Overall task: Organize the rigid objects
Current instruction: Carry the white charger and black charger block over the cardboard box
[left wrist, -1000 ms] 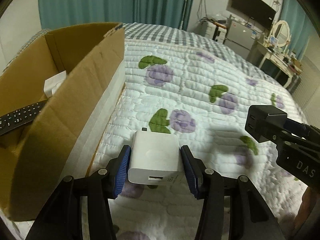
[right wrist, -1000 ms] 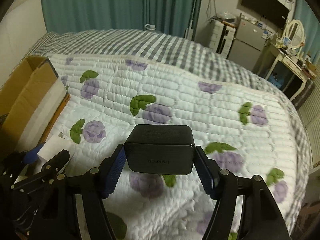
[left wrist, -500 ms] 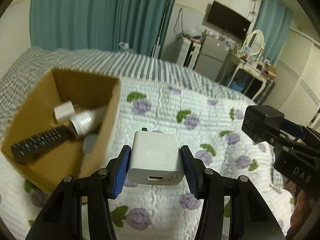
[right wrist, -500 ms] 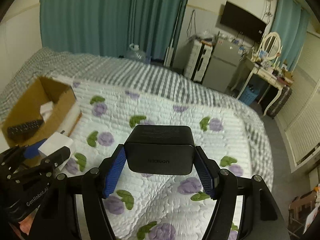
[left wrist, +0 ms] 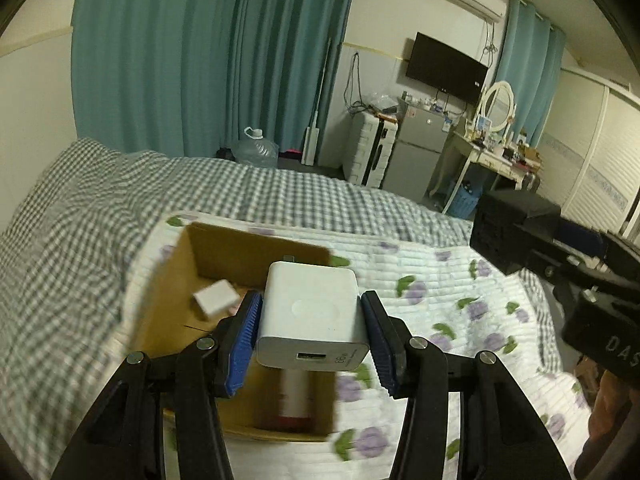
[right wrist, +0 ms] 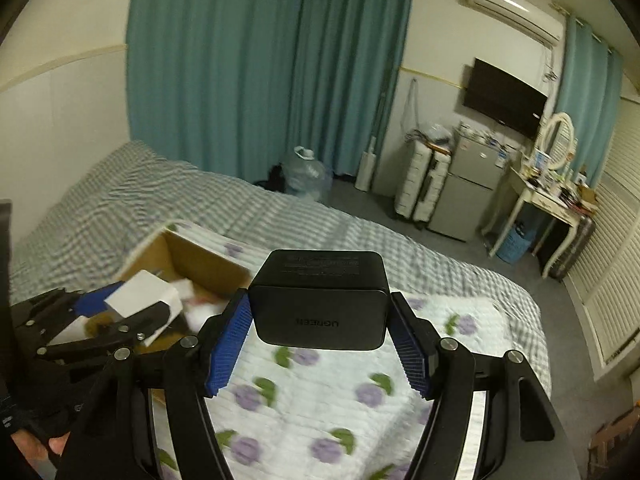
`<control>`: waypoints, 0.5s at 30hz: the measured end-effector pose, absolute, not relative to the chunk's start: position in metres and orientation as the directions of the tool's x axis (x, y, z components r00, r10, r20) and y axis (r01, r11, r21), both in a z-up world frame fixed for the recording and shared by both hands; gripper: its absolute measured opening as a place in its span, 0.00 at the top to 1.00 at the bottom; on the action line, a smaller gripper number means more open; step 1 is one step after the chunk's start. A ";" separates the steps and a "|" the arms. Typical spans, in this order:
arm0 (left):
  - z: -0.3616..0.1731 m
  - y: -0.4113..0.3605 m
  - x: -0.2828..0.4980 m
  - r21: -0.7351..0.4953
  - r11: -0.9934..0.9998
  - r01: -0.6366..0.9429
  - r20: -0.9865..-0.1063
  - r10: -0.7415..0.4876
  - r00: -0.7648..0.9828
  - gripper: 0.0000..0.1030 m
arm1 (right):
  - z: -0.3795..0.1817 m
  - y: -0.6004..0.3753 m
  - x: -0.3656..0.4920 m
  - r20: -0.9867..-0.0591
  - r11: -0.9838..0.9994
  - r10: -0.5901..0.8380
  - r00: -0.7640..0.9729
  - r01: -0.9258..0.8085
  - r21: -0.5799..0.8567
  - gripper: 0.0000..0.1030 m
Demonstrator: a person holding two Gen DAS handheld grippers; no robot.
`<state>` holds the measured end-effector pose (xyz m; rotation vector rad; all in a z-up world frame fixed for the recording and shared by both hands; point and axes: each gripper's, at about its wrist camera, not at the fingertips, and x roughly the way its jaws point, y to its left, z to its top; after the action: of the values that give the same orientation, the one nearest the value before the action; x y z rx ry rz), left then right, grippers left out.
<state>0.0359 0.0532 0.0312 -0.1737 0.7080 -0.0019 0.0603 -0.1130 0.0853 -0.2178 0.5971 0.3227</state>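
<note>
Both wrist cams sit high over the bed (left wrist: pixel 420 280), tilted down along their fingers toward the far curtains (right wrist: pixel 260 60). The 2 views share the cardboard box (left wrist: pixel 260 248) and each catches the other gripper at its edge.

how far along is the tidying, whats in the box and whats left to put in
Partly done: the cardboard box already holds a small white block and a blurred cylindrical item. In hand: the left hand-held gripper clamps a white charger, the right hand-held gripper a black charger. Left: placing both in the box.
</note>
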 end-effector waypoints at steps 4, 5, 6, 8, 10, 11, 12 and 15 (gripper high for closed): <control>0.022 0.080 0.038 -0.094 0.996 -0.005 -0.666 -0.059 0.743 0.50 | 0.082 -0.077 0.060 -0.582 0.913 0.279 0.764 -0.399 -0.087 0.34; 0.018 0.087 0.040 -0.076 0.997 0.009 -0.676 -0.058 0.735 0.50 | 0.080 -0.069 0.062 -0.585 0.909 0.289 0.758 -0.408 -0.081 0.34; 0.015 0.091 0.041 -0.072 0.997 0.015 -0.681 -0.060 0.729 0.50 | 0.077 -0.063 0.063 -0.589 0.906 0.295 0.752 -0.416 -0.077 0.34; 0.007 0.102 0.044 -0.059 0.998 0.032 -0.694 -0.064 0.717 0.50 | 0.068 -0.051 0.064 -0.602 0.901 0.302 0.739 -0.428 -0.073 0.34; -0.003 0.112 0.047 -0.049 0.998 0.044 -0.704 -0.065 0.707 0.50 | 0.059 -0.043 0.063 -0.614 0.896 0.306 0.727 -0.439 -0.073 0.34; -0.007 0.117 0.049 -0.050 0.998 0.041 -0.710 -0.064 0.701 0.50 | 0.053 -0.039 0.064 -0.624 0.892 0.307 0.718 -0.447 -0.075 0.34; -0.014 0.122 0.054 -0.051 0.998 0.036 -0.721 -0.062 0.690 0.50 | 0.046 -0.035 0.065 -0.635 0.888 0.307 0.709 -0.454 -0.077 0.34; -0.030 0.136 0.068 -0.046 0.999 0.018 -0.743 -0.046 0.668 0.50 | 0.025 -0.029 0.068 -0.666 0.877 0.310 0.679 -0.475 -0.075 0.34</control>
<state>0.0680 0.1362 -0.0302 -0.0355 0.8382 -0.0366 0.0675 -0.0292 0.0245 -0.2512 0.6966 0.4462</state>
